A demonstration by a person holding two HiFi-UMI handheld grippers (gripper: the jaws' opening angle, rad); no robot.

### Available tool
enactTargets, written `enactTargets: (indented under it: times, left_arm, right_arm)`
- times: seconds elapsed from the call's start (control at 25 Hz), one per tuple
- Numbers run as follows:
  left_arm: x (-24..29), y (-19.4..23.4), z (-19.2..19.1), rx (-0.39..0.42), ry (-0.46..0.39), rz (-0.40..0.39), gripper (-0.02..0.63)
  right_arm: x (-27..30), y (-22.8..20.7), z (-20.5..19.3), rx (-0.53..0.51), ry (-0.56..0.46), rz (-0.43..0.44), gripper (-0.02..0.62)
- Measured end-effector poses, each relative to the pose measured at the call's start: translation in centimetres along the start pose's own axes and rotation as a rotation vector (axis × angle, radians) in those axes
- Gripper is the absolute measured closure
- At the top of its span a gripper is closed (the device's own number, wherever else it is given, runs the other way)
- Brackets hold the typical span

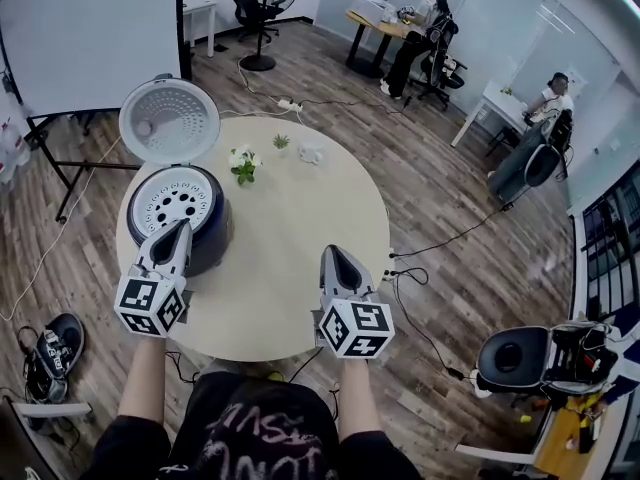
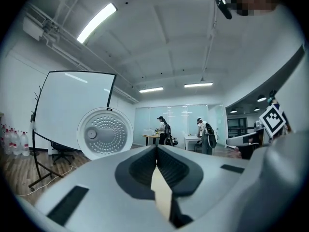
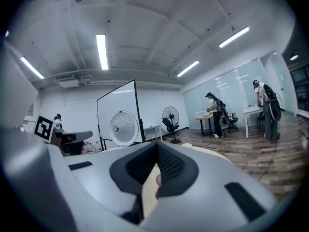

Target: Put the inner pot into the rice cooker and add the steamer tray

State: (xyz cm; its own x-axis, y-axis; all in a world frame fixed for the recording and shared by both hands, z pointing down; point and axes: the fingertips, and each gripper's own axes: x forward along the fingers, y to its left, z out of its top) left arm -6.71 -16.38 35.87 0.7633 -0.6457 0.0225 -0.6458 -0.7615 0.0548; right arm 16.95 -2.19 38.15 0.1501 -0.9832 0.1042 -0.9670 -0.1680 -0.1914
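On the round counter [image 1: 300, 258] the rice cooker [image 1: 212, 243] stands at the left side with its lid [image 1: 168, 120] tipped open behind it, and the white, hole-dotted steamer tray [image 1: 172, 200] sits in the cooker's mouth; a small flowering plant [image 1: 243, 164], a green sprig [image 1: 281, 141] and a little white object [image 1: 311, 154] sit toward the far edge. The left claw [image 1: 184, 225] hangs just beside the cooker's near rim, its jaws pressed together on nothing; the right claw [image 1: 330, 251] is over the counter's near part, well apart from the cooker, jaws likewise together and empty.
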Motion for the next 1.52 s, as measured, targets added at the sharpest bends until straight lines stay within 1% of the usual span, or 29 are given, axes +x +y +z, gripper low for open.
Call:
enactTargets:
  times: [0.16, 0.36, 0.6, 0.84, 1.0, 1.2, 1.52]
  left_arm:
    - [-0.5, -0.3, 0.5, 0.023, -0.022, -0.004, 0.594]
    - [-1.5, -1.0, 0.4, 0.058, -0.044, -0.014, 0.594]
    - [-2.5, -0.7, -0.9, 0.039, -0.035, -0.009, 0.594]
    - [-2.7, 0.0, -1.6, 0.039, -0.033, 0.011, 0.594]
    - [-2.7, 0.1, -0.8, 0.118, -0.044, 0.033, 0.594]
    - [-2.5, 0.6, -0.9, 0.101, -0.051, 0.043, 0.594]
    - [-2.0, 0.2, -1.2, 0.125, -0.036, 0.037, 0.595]
  right_arm:
    - [-1.2, -0.1, 0.2, -0.037, -0.024, 0.007, 0.591]
    - [-2.8, -0.6, 0.4, -0.039, -0.06, -0.007, 0.591]
    - [-3.9, -0.7, 0.2, -0.042, -0.084, 0.004, 0.591]
    - [-3.6, -1.1, -0.5, -0.021, -0.083, -0.004, 0.591]
    - [-3.6, -1.4, -0.6, -0.049, -0.08, -0.018, 0.592]
    - [-3.4, -2.1, -1.1, -0.063, -0.069, -0.042, 0.592]
    - [-3.0, -2.7, -1.3, -0.109, -0.054, -0.072, 0.592]
